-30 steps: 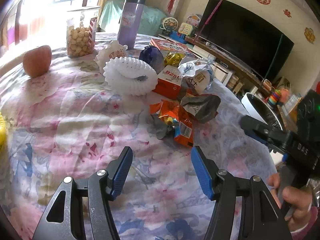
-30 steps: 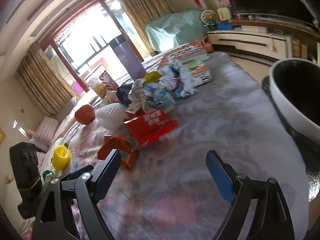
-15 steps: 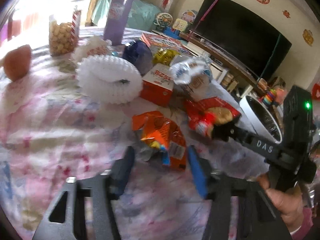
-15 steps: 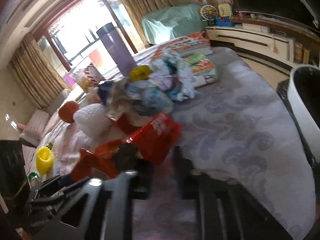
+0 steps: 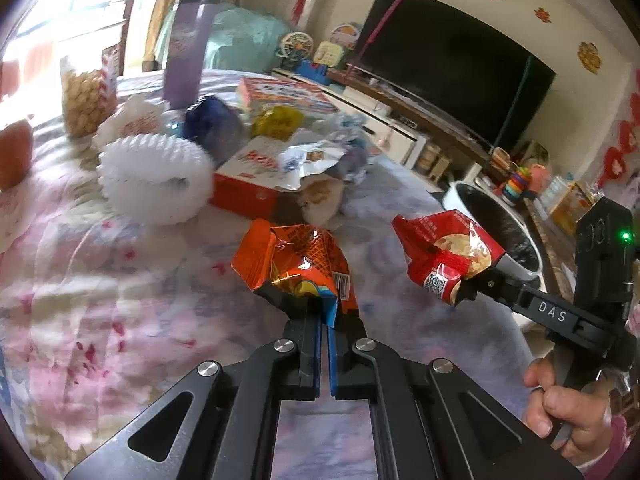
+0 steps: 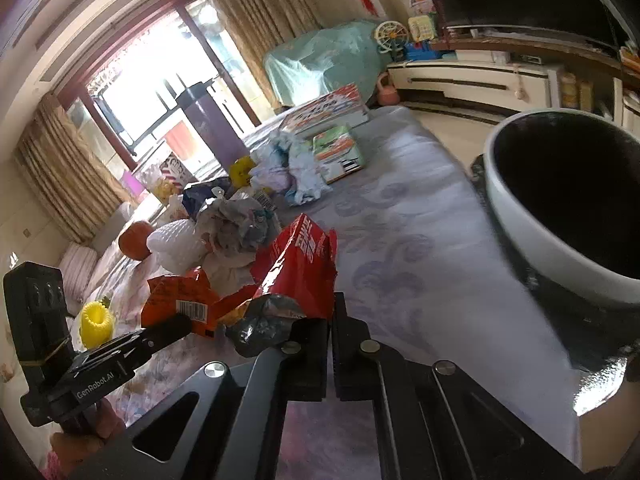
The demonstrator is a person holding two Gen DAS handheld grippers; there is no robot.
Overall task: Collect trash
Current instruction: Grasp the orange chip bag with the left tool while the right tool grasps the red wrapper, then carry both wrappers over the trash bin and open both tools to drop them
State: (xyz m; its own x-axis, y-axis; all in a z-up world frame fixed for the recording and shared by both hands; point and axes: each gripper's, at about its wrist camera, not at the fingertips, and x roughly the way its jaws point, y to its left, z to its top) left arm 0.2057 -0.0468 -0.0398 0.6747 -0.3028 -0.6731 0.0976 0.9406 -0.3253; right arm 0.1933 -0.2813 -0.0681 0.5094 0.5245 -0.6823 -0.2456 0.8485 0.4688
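My left gripper (image 5: 325, 312) is shut on an orange snack wrapper (image 5: 294, 264) and holds it just above the floral tablecloth. My right gripper (image 6: 331, 312) is shut on a red snack wrapper (image 6: 298, 268); it also shows in the left wrist view (image 5: 444, 258), lifted off the table toward the white trash bin (image 5: 500, 240). The bin (image 6: 520, 216) stands beside the table's right edge, its dark mouth open. In the right wrist view the left gripper (image 6: 172, 326) holds the orange wrapper (image 6: 176, 298).
A pile of trash sits mid-table: a red-and-white box (image 5: 248, 180), crumpled wrappers (image 5: 316, 160), white foam netting (image 5: 152, 176), a dark blue bag (image 5: 210, 124). A purple bottle (image 5: 188, 44), a snack jar (image 5: 86, 96), an apple (image 5: 14, 152) and a yellow object (image 6: 96, 322) stand around it.
Both grippers went from open above the table to shut on wrappers: the left took the orange one, the right took the red one and lifted it toward the bin.
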